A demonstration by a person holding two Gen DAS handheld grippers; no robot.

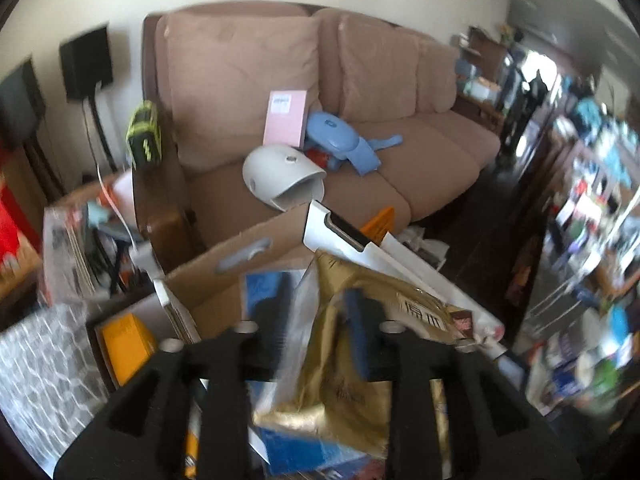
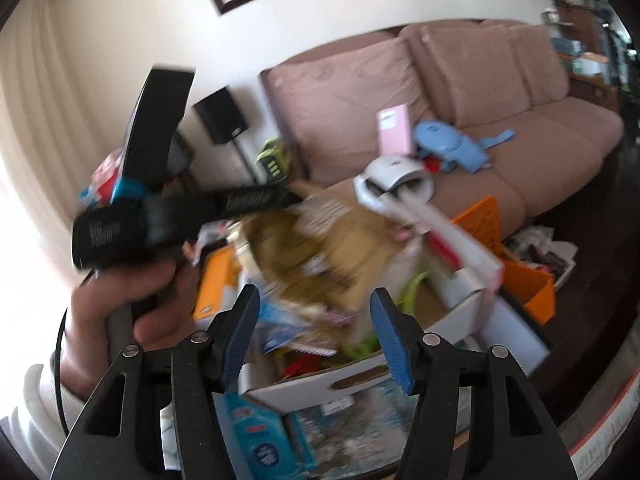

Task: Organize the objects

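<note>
A cardboard box (image 1: 224, 248) crammed with items sits below both grippers. On top of its pile lies a gold foil packet (image 1: 360, 380). My left gripper (image 1: 316, 320) hovers right over it, jaws apart, the packet's clear edge lying between the fingers without being pinched. A long white carton (image 1: 344, 236) leans out of the box behind the packet. In the right wrist view my right gripper (image 2: 318, 312) stands open and holds nothing, above the box's white front wall (image 2: 360, 380). There the gold packet (image 2: 320, 248) is blurred, and a hand (image 2: 132, 296) holds the left gripper (image 2: 276, 198) against it.
A pinkish-brown sofa (image 1: 400, 140) behind the box carries a pink box (image 1: 286, 116), a blue toy (image 1: 344, 140) and a white domed device (image 1: 280, 176). An orange crate (image 2: 520, 276) stands right of the box. A black speaker (image 1: 86, 62) stands left; cluttered shelves (image 1: 592, 208) fill the right.
</note>
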